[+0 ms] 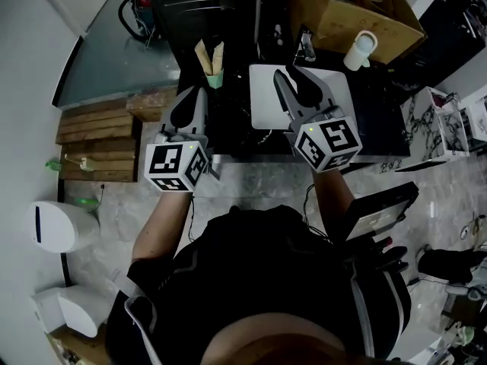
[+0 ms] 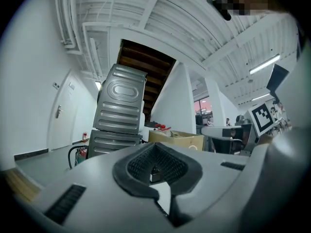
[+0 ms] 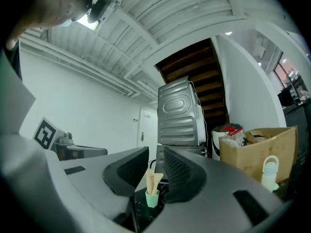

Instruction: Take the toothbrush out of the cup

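- Currently the right gripper (image 3: 155, 168) has its fingers apart with nothing between the pads; the cup shows through the gap, farther off.
- Left gripper (image 2: 154, 165): fingers together, empty.
- Neither gripper touches anything; both point about level toward the table (image 1: 228, 120).
- Cup (image 1: 215, 79), small and green, stands upright on the dark table, ahead of and between the two grippers.
- Toothbrush (image 1: 204, 56): tan, seemingly paper-wrapped, upright in the cup, leaning beside a second tan piece. Which of the two is the target, I cannot tell.
- Handling, judged: light, stiff and thin; the wrapper may slide under the pads. The cup looks light and could tip or lift with the brush.
- Grasp point, judged: the upper part above the rim, pads on the flat faces.
- Beyond: a cardboard box (image 1: 346, 10) and a white board (image 1: 262, 97).
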Available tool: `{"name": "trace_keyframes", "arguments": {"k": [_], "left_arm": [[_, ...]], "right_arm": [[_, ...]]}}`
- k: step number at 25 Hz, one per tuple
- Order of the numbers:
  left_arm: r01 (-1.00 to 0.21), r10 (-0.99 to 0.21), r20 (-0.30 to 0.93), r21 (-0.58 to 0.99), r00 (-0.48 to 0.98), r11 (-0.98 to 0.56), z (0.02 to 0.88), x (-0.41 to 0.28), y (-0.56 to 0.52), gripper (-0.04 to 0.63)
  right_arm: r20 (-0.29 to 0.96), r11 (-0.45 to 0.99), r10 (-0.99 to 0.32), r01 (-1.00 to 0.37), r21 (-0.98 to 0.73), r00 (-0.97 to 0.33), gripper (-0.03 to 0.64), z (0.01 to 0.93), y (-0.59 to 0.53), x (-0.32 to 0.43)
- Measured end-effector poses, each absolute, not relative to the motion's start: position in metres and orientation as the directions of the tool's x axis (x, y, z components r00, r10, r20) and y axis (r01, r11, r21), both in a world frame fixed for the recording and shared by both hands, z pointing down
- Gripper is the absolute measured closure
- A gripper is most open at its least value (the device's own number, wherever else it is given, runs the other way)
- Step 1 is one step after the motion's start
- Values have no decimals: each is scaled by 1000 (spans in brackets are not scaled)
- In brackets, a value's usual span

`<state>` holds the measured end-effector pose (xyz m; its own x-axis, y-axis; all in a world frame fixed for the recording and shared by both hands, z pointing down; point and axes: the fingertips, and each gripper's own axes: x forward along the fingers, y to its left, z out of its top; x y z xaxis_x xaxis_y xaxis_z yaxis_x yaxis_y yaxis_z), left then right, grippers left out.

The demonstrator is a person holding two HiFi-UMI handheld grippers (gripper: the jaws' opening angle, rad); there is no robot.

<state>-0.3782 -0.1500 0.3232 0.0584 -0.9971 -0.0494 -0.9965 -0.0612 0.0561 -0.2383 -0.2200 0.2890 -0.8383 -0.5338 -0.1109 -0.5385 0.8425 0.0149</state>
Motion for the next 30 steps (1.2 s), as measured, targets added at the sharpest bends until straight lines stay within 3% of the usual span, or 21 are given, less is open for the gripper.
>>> {"name": "trace_keyframes", "arguments": {"k": [12,30], "left_arm": [[-994,-999,8,100,45,-44,351,-428,-176,586],[-984,-988,147,159,-53,76,431,-480,-271,535]], "right_arm": [[-35,860,-510,-511,17,-860,508,322,-244,-310],[135,922,-371,-382,-68,-919,436,428,-330,-395]]}}
